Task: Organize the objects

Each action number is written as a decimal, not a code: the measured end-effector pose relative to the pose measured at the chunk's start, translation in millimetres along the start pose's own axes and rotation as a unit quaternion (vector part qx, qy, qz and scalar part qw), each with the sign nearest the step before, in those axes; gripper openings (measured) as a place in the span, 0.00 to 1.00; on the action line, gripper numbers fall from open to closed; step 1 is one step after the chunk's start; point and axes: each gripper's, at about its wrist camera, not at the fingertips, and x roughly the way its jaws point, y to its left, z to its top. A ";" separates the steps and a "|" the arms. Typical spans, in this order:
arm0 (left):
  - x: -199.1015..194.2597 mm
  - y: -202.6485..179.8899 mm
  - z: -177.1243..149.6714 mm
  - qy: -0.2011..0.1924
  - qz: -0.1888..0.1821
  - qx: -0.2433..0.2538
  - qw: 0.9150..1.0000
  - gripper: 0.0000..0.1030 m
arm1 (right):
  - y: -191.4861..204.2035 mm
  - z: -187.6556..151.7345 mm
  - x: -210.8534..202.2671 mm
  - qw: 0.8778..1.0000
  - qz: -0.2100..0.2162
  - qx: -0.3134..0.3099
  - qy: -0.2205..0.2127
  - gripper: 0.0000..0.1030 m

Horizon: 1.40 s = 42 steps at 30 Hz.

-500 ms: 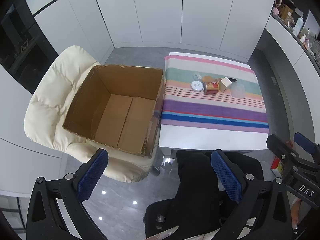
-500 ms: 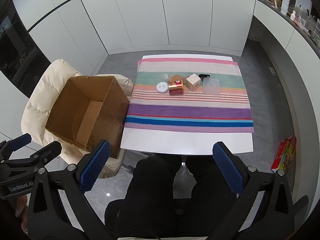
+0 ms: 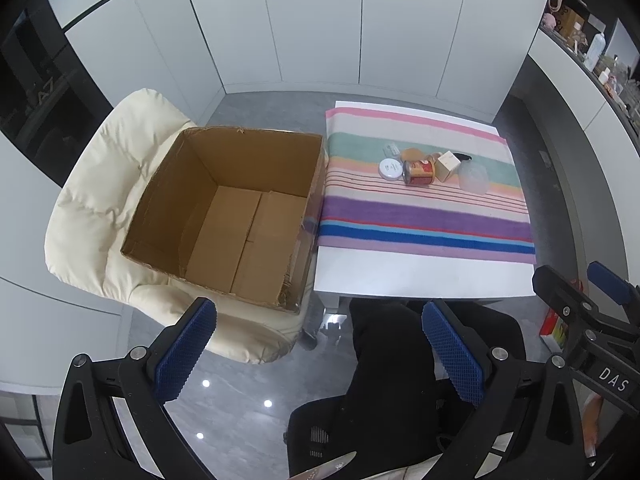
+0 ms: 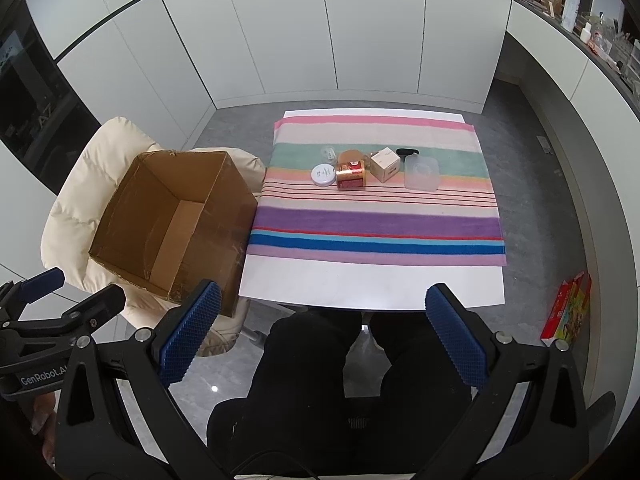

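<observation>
On the striped cloth [image 4: 376, 224] a small cluster lies mid-table: a white round tin [image 4: 323, 174], a red-and-gold can [image 4: 351, 175] on its side, a cream box [image 4: 385, 165], a clear plastic container [image 4: 421, 174], a small black item [image 4: 406, 152] and a clear packet [image 4: 329, 153]. The same can [image 3: 418, 172] and tin [image 3: 391, 169] show in the left wrist view. An open, empty cardboard box [image 3: 236, 216] rests on a cream chair [image 3: 100, 184] left of the table. My left gripper [image 3: 320, 352] and right gripper [image 4: 324, 336] hang open above a person's lap, holding nothing, well short of the objects.
The white table [image 4: 360, 280] has bare surface along its near edge. A person's dark-clothed legs [image 4: 320, 380] sit below both grippers. A colourful carton [image 4: 568, 312] lies on the grey floor at right. White cabinets line the back; a cluttered shelf [image 4: 580, 12] runs along the right wall.
</observation>
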 end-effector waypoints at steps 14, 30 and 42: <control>4.5 -1.8 -1.4 0.005 0.003 -0.001 1.000 1.00 | -1.8 -0.3 4.2 1.000 0.004 -0.006 0.005 1.00; 13.4 -0.4 -3.1 0.018 0.000 -0.005 1.000 1.00 | -4.1 -0.8 9.2 1.000 0.001 -0.006 0.009 1.00; 14.4 -0.3 -0.1 0.017 0.005 -0.007 1.000 1.00 | -2.1 -0.4 16.6 1.000 0.003 -0.005 0.016 1.00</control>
